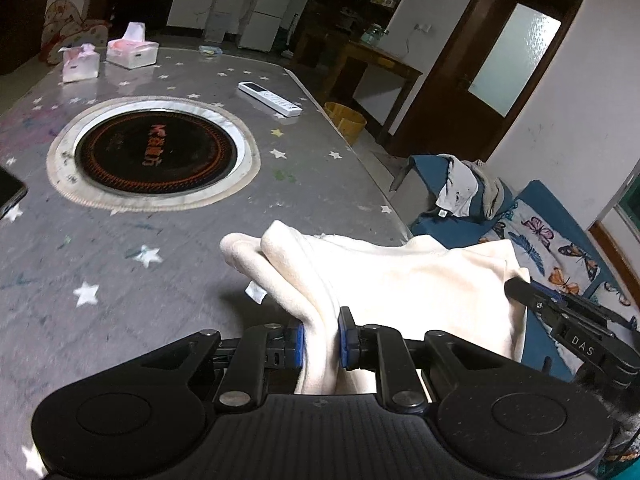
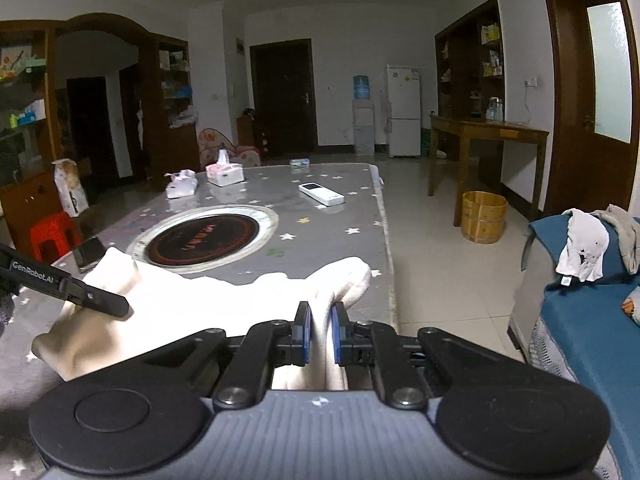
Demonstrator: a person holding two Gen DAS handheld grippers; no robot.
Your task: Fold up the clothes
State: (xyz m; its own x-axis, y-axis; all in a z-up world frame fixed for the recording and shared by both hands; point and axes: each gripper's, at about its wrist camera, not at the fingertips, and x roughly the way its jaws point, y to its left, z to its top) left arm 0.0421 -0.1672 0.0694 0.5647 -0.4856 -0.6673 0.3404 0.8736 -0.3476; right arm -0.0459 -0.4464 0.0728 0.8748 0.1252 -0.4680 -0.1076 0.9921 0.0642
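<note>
A cream-white garment (image 1: pixel 400 276) is held stretched between my two grippers above the near edge of the grey star-patterned table (image 1: pixel 160 248). My left gripper (image 1: pixel 321 338) is shut on a bunched fold of it. My right gripper (image 2: pixel 321 332) is shut on another bunched fold of the same garment (image 2: pixel 208 304). The right gripper also shows at the right of the left wrist view (image 1: pixel 560 312). The left gripper shows at the left of the right wrist view (image 2: pixel 80 292).
A round built-in cooktop (image 1: pixel 154 152) sits mid-table. A white remote (image 1: pixel 270 98), two tissue packs (image 1: pixel 132 50) and a dark phone (image 1: pixel 10 192) lie on the table. A blue sofa with clothes (image 2: pixel 584 252) stands at right, with a wooden bucket (image 2: pixel 482 216) on the floor.
</note>
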